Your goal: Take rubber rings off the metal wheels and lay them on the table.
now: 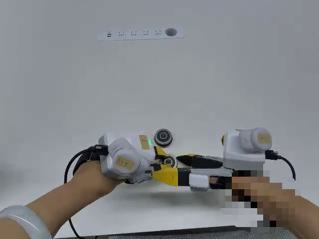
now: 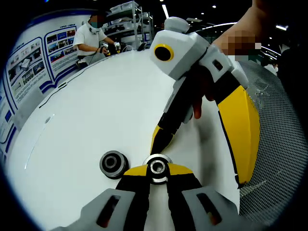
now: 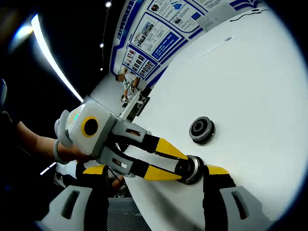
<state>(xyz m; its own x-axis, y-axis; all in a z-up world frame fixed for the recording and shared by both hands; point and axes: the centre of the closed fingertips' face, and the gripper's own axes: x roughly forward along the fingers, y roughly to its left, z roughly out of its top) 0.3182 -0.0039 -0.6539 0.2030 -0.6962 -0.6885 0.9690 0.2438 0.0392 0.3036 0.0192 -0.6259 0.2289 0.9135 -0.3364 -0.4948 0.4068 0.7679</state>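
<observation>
My left gripper (image 1: 164, 159) comes in from the left and is shut on a small metal wheel (image 1: 170, 161), gripped by its sides between the yellow jaw tips (image 2: 158, 169). A dark band shows around that wheel (image 3: 191, 169). My right gripper (image 1: 167, 167) reaches in from the right, open wide. One of its jaws ends right beside the held wheel (image 2: 158, 165) and the other passes well clear of it. A second wheel (image 1: 163, 137) with a black rubber ring lies flat on the white table (image 1: 209, 84), just beyond the grippers (image 2: 114, 164) (image 3: 202, 130).
A white power strip (image 1: 140, 34) lies far back on the table. The table's front edge (image 1: 164, 230) runs just below the hands, with dark mesh flooring beyond it. A person (image 2: 94, 36) works at the far end of the bench.
</observation>
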